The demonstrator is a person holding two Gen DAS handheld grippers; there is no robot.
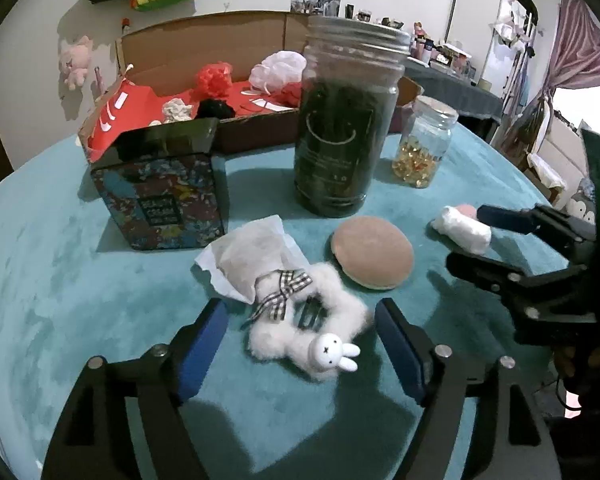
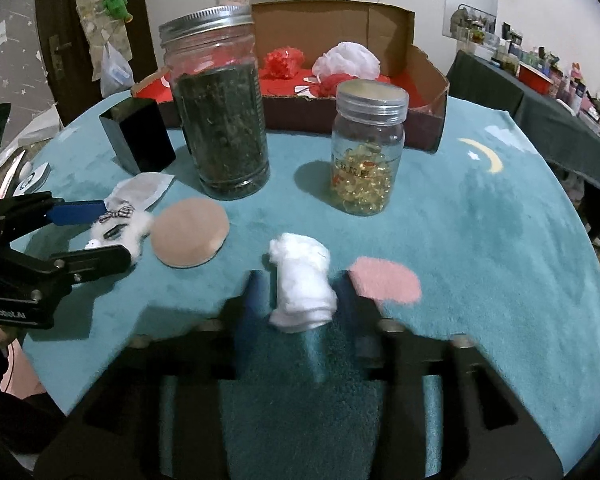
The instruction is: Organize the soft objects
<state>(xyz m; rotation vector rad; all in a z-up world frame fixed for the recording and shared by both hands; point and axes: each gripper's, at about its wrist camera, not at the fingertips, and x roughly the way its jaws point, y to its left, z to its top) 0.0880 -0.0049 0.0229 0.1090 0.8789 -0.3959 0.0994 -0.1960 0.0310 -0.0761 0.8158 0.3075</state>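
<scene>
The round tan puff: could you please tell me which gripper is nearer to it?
Left. The left gripper straddles the fluffy bunny clip beside the round tan puff; the right gripper is farther.

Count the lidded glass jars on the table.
2. The tall jar of dark leaves stands in front of the cardboard box; the smaller jar of golden capsules stands to its right. Others may be hidden.
</scene>
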